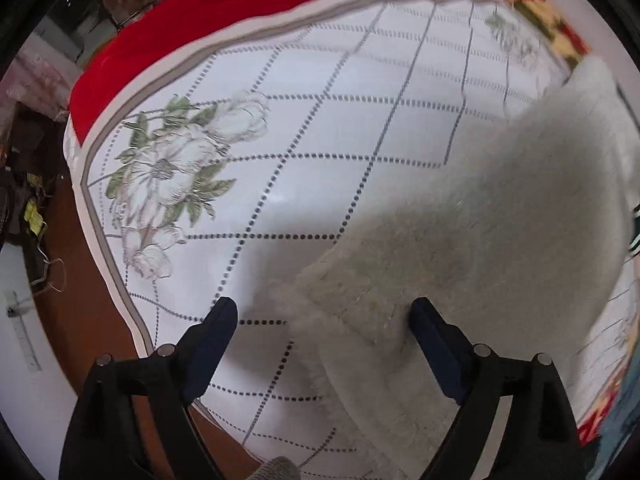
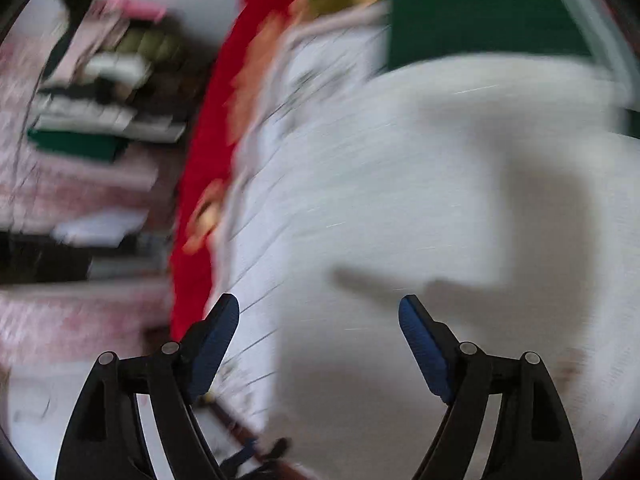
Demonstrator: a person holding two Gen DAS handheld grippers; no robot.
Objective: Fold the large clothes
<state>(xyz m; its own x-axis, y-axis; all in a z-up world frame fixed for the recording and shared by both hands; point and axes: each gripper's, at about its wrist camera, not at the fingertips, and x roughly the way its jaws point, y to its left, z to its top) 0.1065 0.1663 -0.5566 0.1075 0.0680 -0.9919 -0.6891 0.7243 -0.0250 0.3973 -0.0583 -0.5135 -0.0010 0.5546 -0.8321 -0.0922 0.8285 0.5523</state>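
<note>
A fluffy off-white garment (image 1: 472, 240) lies on a white mat with a grey dotted grid and a flower print (image 1: 280, 128), spread over the right and lower part of the left wrist view. My left gripper (image 1: 324, 312) is open, its blue fingers (image 1: 436, 344) astride the garment's near hem, nothing held. The right wrist view is heavily motion-blurred. It shows the same off-white garment (image 2: 460, 168) as a broad pale mass. My right gripper (image 2: 320, 312) is open and empty just above it.
A red flowered blanket (image 1: 168, 36) lies under the mat. The mat's left edge (image 1: 100, 232) drops to a brown floor (image 1: 80, 264) with clutter. A dark green cloth (image 2: 472, 8) shows at the top and stacked folded clothes (image 2: 100, 100) at the left of the right wrist view.
</note>
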